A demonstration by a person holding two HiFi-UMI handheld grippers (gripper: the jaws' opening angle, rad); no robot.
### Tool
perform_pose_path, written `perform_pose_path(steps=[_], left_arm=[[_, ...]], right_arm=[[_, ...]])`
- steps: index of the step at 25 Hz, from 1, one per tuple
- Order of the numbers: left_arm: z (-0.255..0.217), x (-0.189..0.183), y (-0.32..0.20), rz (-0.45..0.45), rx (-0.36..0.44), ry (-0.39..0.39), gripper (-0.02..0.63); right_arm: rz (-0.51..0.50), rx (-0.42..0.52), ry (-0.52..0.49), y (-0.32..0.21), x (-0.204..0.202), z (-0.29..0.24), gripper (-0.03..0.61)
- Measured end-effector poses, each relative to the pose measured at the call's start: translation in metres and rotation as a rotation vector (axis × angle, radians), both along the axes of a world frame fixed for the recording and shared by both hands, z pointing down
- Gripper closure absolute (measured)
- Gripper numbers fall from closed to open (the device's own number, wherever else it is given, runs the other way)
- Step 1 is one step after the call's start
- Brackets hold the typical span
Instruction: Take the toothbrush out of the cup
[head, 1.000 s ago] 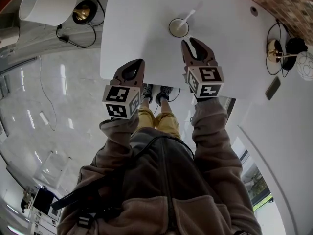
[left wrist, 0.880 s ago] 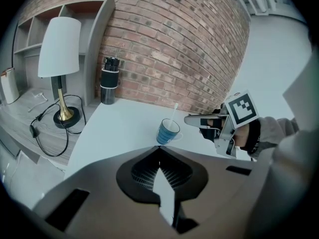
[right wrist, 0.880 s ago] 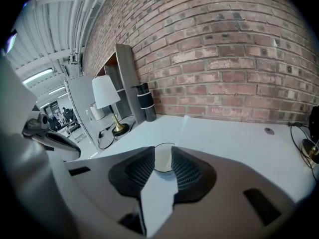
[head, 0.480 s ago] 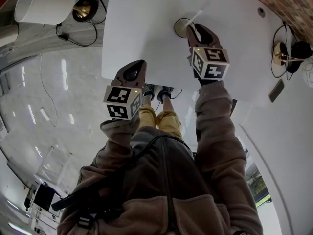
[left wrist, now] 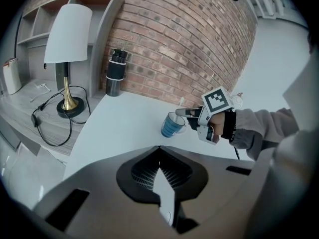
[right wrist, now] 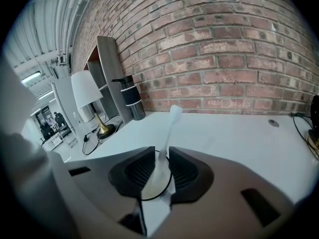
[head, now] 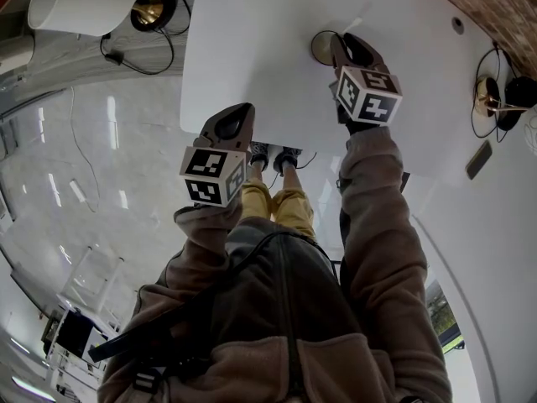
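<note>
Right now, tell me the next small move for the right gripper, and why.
Probably squeeze the right gripper firmly shut on the toothbrush: its handle stands between the jaws, which flank it closely at the cup, but a firm grip isn't clear.

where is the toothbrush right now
In the right gripper view the toothbrush stands in the cup, its handle held between the right gripper jaws. In the head view that is on the white table, ahead of the person's right arm.
</note>
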State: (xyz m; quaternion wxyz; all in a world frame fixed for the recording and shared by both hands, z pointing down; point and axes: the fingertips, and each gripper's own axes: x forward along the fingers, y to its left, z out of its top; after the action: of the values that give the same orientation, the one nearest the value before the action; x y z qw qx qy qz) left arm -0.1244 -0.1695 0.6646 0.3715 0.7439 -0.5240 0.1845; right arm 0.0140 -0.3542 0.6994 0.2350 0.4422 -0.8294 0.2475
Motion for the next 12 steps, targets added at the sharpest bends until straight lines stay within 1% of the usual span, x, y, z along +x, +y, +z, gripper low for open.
perform_pose_path(steps=[2, 5, 7, 12], left_arm=[[0.0006, -0.0017, 0.001, -0.001, -0.001, 0.002, 0.609], [0.0011, -0.0044, 0.0025, -0.005, -0.002, 0.002, 0.609], [0.0005, -0.0054, 0.0034, -0.006, -0.001, 0.003, 0.609], [-0.0007, -0.0066, 0.0062, -0.007, 0.0, 0.005, 0.609]], right_arm=[[-0.008, 0.005, 0.003, -0.0019, -0.002, 0.0004, 0.494], [-0.036, 0.024, 0.034, -0.0029, -0.0043, 0.0006, 0.495], [-0.051, 0.036, 0.052, -0.0027, -0.0056, -0.0001, 0.518], [-0.058, 0.054, 0.057, -0.0001, -0.0104, -0.0031, 0.528]])
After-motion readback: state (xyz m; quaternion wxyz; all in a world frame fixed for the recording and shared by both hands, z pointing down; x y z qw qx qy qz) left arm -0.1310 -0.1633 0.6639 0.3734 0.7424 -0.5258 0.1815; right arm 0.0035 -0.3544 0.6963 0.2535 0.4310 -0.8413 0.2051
